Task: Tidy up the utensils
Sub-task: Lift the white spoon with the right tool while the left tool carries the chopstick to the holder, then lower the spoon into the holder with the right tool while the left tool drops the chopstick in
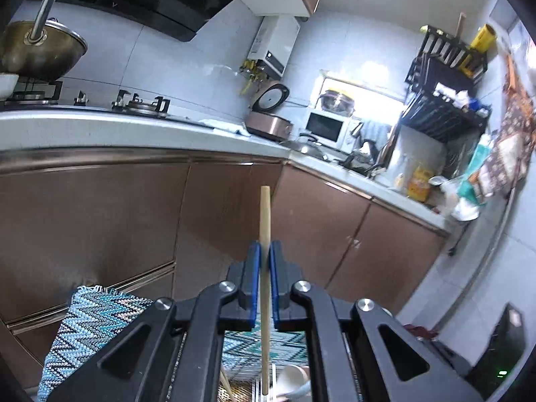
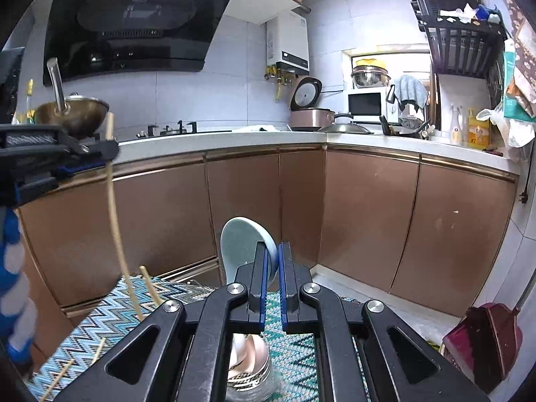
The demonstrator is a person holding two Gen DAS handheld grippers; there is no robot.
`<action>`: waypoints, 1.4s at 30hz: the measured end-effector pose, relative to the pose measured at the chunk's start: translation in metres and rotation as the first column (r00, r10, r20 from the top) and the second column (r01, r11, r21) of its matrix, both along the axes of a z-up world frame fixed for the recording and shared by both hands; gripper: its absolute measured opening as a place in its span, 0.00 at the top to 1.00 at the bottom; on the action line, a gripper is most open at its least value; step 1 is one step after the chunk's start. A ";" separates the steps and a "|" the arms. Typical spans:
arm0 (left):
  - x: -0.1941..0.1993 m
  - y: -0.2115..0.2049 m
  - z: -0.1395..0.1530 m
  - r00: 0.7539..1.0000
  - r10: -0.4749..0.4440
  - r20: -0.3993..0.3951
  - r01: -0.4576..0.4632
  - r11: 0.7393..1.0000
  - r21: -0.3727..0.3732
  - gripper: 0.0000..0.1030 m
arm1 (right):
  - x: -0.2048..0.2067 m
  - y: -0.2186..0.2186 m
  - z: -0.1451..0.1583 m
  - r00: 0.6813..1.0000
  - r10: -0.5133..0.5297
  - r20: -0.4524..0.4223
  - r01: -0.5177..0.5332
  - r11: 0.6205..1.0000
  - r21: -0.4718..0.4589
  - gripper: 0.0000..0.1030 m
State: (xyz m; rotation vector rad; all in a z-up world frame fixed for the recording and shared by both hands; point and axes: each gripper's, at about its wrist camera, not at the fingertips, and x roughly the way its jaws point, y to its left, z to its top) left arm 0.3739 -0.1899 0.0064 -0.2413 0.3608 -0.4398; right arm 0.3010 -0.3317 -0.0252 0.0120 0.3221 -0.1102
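My left gripper [image 1: 265, 251] is shut on a wooden chopstick [image 1: 264, 221] and holds it upright above the zigzag placemat [image 1: 83, 321]. In the right wrist view the left gripper [image 2: 100, 154] shows at the left with that chopstick [image 2: 115, 221] hanging down. My right gripper [image 2: 273, 258] is shut on a pale blue ceramic spoon [image 2: 241, 248], bowl up, above a glass jar [image 2: 249, 368] that holds other spoons. Another chopstick [image 2: 150, 286] leans up from the placemat [image 2: 110, 321], and more chopsticks [image 2: 95, 351] lie on it at the lower left.
Brown cabinet fronts [image 2: 368, 221] and a white counter [image 2: 234, 139] stand ahead. A wok [image 2: 72, 115] sits on the stove at the left. A rice cooker [image 2: 308, 114], a microwave [image 2: 365, 104] and a dish rack [image 2: 462, 33] stand at the right. A red dustpan [image 2: 482, 341] stands on the floor.
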 end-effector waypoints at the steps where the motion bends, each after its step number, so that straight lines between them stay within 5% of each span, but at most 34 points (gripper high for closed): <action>1: 0.003 -0.003 -0.008 1.000 0.005 -0.003 -0.005 1.000 0.008 0.95 | 0.003 0.002 -0.004 1.000 -0.001 0.001 0.001 1.000 -0.011 0.94; 12: 0.015 -0.018 -0.064 0.997 0.076 0.003 -0.076 0.995 0.060 0.95 | 0.016 0.019 -0.036 1.000 -0.003 0.012 0.004 0.996 -0.093 0.94; 35: 0.001 -0.016 -0.092 0.991 0.137 0.004 -0.136 0.980 0.142 0.93 | -0.002 0.029 -0.074 0.997 0.016 -0.076 -0.026 0.991 -0.128 0.93; 42: -0.014 -0.009 -0.084 0.991 0.131 0.002 -0.129 0.977 0.169 0.82 | -0.019 0.025 -0.067 0.996 -0.001 -0.087 -0.007 0.996 -0.094 0.74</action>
